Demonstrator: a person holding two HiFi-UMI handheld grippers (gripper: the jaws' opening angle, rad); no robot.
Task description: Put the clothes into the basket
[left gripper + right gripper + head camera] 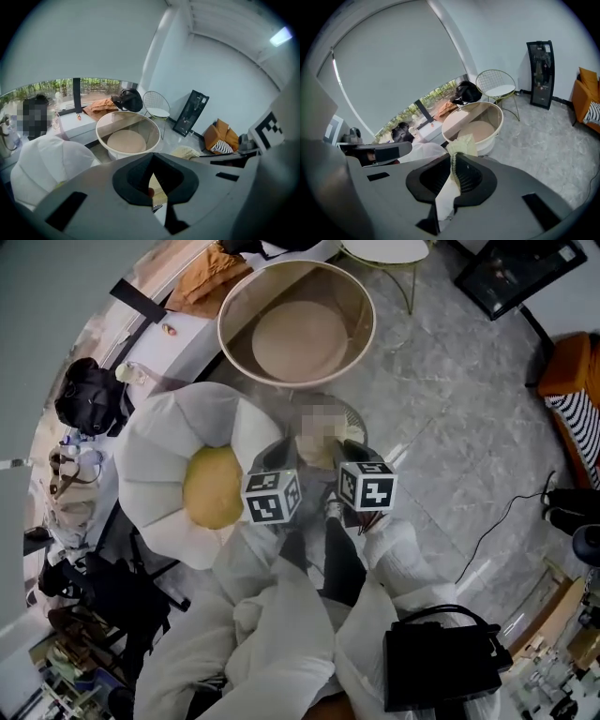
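A pale yellow-green knitted cloth (317, 448) hangs between my two grippers, above the grey floor. My left gripper (283, 454) grips its left side, and in the left gripper view (152, 161) only a thin slit of pale fabric shows between the jaws. My right gripper (351, 452) is shut on the other side, where a ribbed fold (461, 145) sticks out past its jaws (453, 157). The round cream basket (234, 306) stands beyond the cloth, open-topped and with nothing inside. It shows ahead in both gripper views (101, 136) (499, 124).
A white flower-shaped cushion (155, 465) with a yellow centre lies left of the grippers. A wire chair (384, 251) and a black panel (516, 273) stand behind the basket. An orange chair (574, 371) is at the right; an orange garment (211, 282) lies on the ledge.
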